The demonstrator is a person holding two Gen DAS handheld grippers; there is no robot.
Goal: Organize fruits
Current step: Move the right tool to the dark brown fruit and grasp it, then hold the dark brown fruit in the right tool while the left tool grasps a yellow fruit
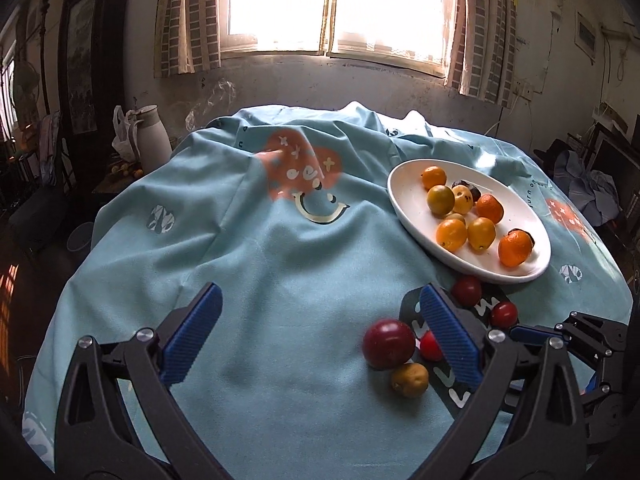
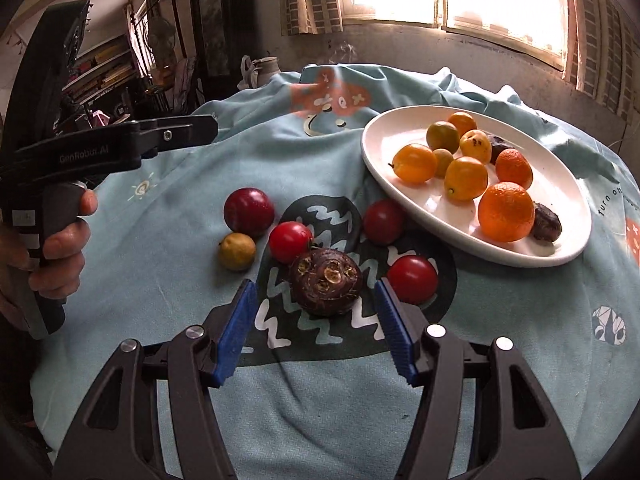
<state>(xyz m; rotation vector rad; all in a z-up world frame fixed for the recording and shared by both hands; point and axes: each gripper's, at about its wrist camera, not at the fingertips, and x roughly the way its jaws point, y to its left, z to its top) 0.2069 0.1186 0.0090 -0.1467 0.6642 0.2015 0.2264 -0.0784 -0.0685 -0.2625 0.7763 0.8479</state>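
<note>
My right gripper (image 2: 315,288) is open, and a dark brown knobbly fruit (image 2: 326,282) lies on the cloth between its blue fingertips, clear of both pads. Around that fruit are three red tomatoes (image 2: 290,242), a dark red plum (image 2: 249,211) and a small yellow-brown fruit (image 2: 237,251). A white oval plate (image 2: 394,130) to the right holds several oranges and yellow fruits. My left gripper (image 1: 320,296) is wide open over bare cloth. The plum (image 1: 389,343) lies just inside its right finger, with the plate (image 1: 406,176) beyond.
A light blue printed cloth (image 1: 248,264) covers the table, rumpled toward the far side. A person's hand (image 2: 60,240) holds the left gripper's handle at the left of the right wrist view. A white jug (image 1: 154,136) and clutter stand beyond the table's left edge.
</note>
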